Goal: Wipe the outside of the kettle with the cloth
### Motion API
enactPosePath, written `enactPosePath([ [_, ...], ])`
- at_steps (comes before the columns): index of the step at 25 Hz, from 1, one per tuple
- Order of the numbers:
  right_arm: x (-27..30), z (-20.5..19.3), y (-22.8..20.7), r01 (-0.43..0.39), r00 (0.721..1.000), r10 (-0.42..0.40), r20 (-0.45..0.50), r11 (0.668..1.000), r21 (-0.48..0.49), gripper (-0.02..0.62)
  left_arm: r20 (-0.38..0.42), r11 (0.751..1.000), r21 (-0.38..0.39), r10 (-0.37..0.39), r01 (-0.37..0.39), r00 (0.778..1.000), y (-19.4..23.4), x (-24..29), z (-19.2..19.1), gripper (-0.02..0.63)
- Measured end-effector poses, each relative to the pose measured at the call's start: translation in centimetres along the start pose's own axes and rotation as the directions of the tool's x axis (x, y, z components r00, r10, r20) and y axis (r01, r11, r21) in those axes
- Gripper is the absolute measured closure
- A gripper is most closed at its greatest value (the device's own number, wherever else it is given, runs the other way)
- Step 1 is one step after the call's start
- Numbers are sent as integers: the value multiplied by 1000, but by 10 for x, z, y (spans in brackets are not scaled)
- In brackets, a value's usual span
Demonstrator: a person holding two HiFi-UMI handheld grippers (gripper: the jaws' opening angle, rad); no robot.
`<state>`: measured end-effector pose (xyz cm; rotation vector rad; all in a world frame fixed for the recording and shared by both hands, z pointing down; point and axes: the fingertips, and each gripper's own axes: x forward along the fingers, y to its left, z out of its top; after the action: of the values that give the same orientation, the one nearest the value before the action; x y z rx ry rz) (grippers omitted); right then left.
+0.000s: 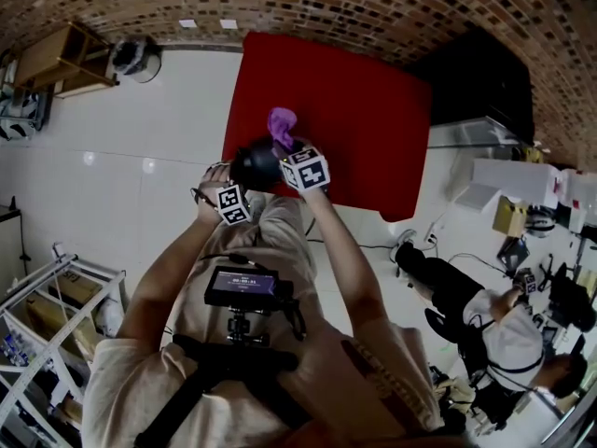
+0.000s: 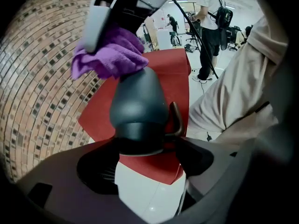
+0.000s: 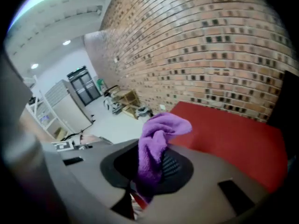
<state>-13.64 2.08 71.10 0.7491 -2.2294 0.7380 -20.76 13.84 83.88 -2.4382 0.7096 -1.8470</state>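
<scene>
Over the near edge of the red table [image 1: 364, 119] a dark grey kettle [image 1: 254, 164] is held up off the surface. My left gripper [image 2: 145, 148] is shut on the kettle [image 2: 138, 104] at its lower end, next to the curved handle [image 2: 175, 120]. My right gripper [image 3: 152, 171] is shut on a purple cloth [image 3: 156, 141]. In the left gripper view that cloth [image 2: 110, 55] is pressed against the kettle's far end, with the right gripper [image 2: 112, 13] above it. The head view shows the cloth [image 1: 282, 124] just beyond the kettle.
A brick wall [image 1: 373, 7] runs behind the table. White floor [image 1: 140, 138] lies to the left, with a wooden shelf [image 1: 61, 59] and a wire rack [image 1: 47, 315]. A black cabinet [image 1: 480, 82] and a seated person [image 1: 494, 325] are on the right.
</scene>
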Motion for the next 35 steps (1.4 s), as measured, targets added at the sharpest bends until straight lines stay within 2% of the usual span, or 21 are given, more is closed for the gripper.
enactPosePath([
  [3,52,-9,66,-147,976,112,-189,971,-187,514,-13,1000,-12,0,0,1000,-1,0,1,230],
  [6,81,-38,81,-228,915,73,-397,905,-359,514,-29,999,-32,5,-6,1000,0,2,5,230],
  [8,81,-42,64,-222,908,30,-417,881,-419,513,-50,999,-35,13,-15,999,3,4,4,235],
  [9,77,-43,49,-202,913,18,-407,887,-415,514,-59,999,-40,13,-16,998,4,4,3,235],
  [11,63,-54,1,-132,917,-22,-399,925,-355,514,-69,998,-59,3,-7,998,1,3,2,235],
  [14,36,-82,-79,-17,897,-51,-439,989,-150,514,-76,996,-85,-10,4,997,-3,2,1,238],
  [15,30,-86,-99,10,891,-50,-451,996,-91,514,-77,996,-92,-12,4,997,-2,2,2,238],
  [17,25,-75,-126,40,894,-57,-444,998,-47,515,-78,993,-117,-17,7,997,-2,2,4,238],
  [19,32,-46,-127,8,917,-31,-398,998,-58,515,-85,989,-145,-22,9,996,-1,2,5,238],
  [21,50,-10,-98,-97,933,56,-355,990,-98,515,-104,987,-159,-23,6,994,1,4,5,238],
  [22,63,4,-73,-175,928,122,-353,977,-124,515,-116,987,-161,-23,4,993,2,4,5,238],
  [23,77,12,-46,-263,908,192,-373,953,-149,514,-129,987,-164,-24,3,991,3,5,6,238],
  [24,91,13,-17,-352,873,256,-416,920,-173,514,-142,986,-165,-25,1,990,3,5,6,238],
  [25,105,6,10,-434,825,301,-479,879,-196,514,-155,986,-165,-24,-1,988,2,6,6,238],
  [27,123,-23,51,-562,705,326,-630,798,-216,514,-181,988,-157,-23,-6,983,1,6,5,238],
  [28,128,-38,63,-606,646,325,-691,769,-205,514,-192,989,-150,-21,-8,981,1,6,5,238],
  [29,130,-47,67,-632,602,329,-728,753,-182,514,-200,990,-144,-19,-11,980,1,6,6,239],
  [30,131,-50,63,-637,580,338,-741,755,-154,514,-206,990,-142,-13,-16,979,1,6,6,241],
  [31,131,-51,49,-622,576,342,-743,773,-127,514,-209,989,-143,-5,-26,978,3,5,6,250],
  [33,126,-59,-1,-549,585,315,-747,832,-78,514,-218,988,-146,13,-46,976,7,3,4,322],
  [35,113,-80,-66,-448,584,261,-768,893,-37,514,-234,990,-128,22,-53,972,8,3,4,322],
])
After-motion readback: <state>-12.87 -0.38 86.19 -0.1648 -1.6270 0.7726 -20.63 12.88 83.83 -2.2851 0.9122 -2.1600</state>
